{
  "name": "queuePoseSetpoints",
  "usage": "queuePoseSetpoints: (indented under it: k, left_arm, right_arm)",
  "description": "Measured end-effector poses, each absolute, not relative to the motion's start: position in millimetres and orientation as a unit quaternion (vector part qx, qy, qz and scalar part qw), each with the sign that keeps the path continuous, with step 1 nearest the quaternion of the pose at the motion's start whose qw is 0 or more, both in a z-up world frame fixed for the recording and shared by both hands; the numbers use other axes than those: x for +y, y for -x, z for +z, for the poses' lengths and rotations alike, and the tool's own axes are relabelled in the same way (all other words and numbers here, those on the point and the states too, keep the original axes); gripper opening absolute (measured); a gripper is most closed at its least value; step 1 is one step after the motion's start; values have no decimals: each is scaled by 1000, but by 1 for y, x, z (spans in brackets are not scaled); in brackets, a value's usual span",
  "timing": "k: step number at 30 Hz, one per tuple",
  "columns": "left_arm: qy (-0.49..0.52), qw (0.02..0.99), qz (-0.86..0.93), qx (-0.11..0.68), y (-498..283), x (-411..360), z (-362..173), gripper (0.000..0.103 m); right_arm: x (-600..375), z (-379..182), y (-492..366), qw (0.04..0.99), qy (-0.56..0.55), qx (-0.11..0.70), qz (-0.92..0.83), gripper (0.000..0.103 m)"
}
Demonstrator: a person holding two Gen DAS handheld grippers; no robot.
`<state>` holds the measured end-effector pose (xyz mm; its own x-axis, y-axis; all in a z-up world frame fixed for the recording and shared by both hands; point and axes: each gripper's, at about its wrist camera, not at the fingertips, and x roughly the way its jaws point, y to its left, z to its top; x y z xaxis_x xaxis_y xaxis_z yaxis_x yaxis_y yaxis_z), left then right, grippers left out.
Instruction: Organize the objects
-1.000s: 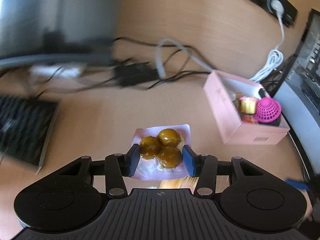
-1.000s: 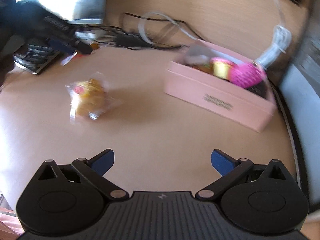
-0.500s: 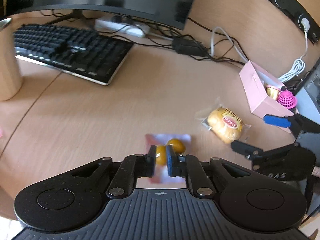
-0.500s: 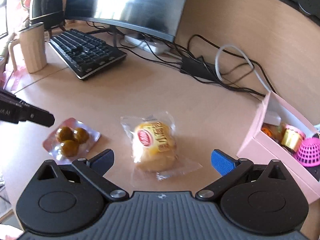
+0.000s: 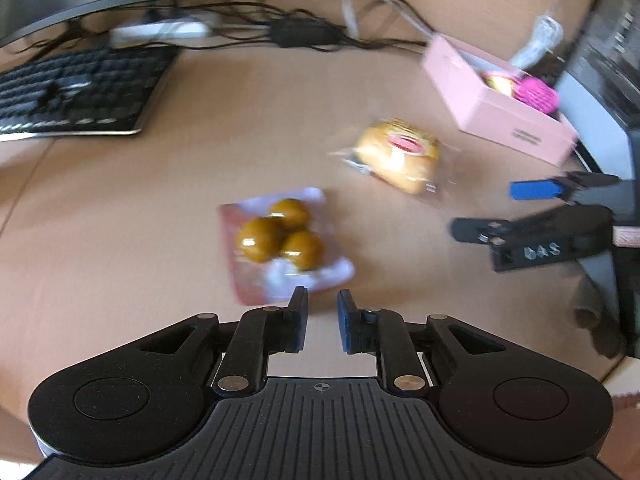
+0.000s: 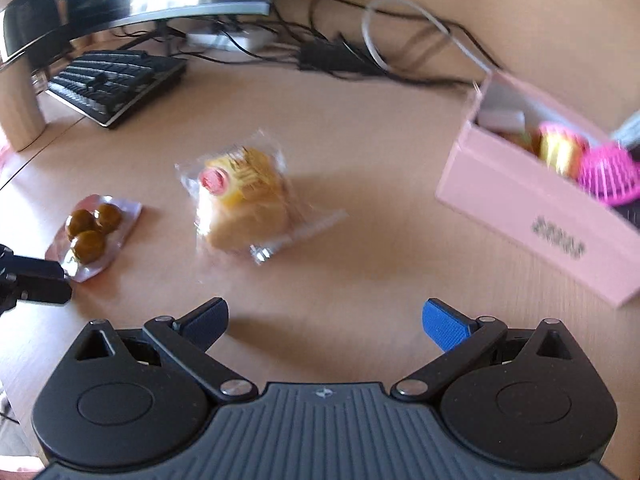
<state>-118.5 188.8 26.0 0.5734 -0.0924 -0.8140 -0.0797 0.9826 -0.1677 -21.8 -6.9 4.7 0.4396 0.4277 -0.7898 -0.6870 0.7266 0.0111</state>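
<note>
A clear packet of three brown glazed balls [image 5: 280, 240] lies on the wooden desk, just ahead of my left gripper [image 5: 322, 300]. Its jaws stand a narrow gap apart and are opening; only bare desk shows between them, and the packet's near edge sits beside the left fingertip. A wrapped yellow bun [image 6: 244, 200] lies in the middle of the desk, ahead and left of my right gripper [image 6: 326, 316], which is wide open and empty. The open pink box [image 6: 532, 216] stands to the right, holding a pink mesh ball [image 6: 608, 176] and a yellow wrapped item [image 6: 560, 148].
A black keyboard [image 5: 76, 88] and a monitor's foot sit at the back left. A tangle of cables [image 6: 352, 56] and a power strip run along the back wall. A beige mug [image 6: 20, 108] stands at the far left, and a grey cabinet [image 5: 592, 112] borders the desk on the right.
The left jaws went from wide around the ball packet to nearly shut at its edge, then parted slightly, with the packet lying ahead of them. The right gripper came lower and closer to the bun.
</note>
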Motion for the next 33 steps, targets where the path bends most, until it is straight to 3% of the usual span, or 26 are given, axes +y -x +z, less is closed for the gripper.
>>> queuePoseSetpoints:
  k: [10, 16, 24, 29, 33]
  left_arm:
    - [25, 875, -64, 479, 106, 159, 26, 18]
    - [17, 868, -97, 487, 101, 149, 26, 32]
    - [24, 869, -102, 484, 102, 150, 28, 32]
    - [39, 910, 6, 413, 110, 179, 52, 32]
    - [102, 897, 93, 419, 94, 211, 48, 32]
  right_arm:
    - [-7, 1, 24, 841, 152, 401, 329, 103]
    - [-5, 4, 21, 834, 156, 413, 330, 103]
    - [-7, 4, 22, 825, 167, 408, 352, 103]
    - [-11, 4, 23, 825, 167, 402, 359, 103]
    - [-11, 4, 24, 827, 166, 400, 359, 103]
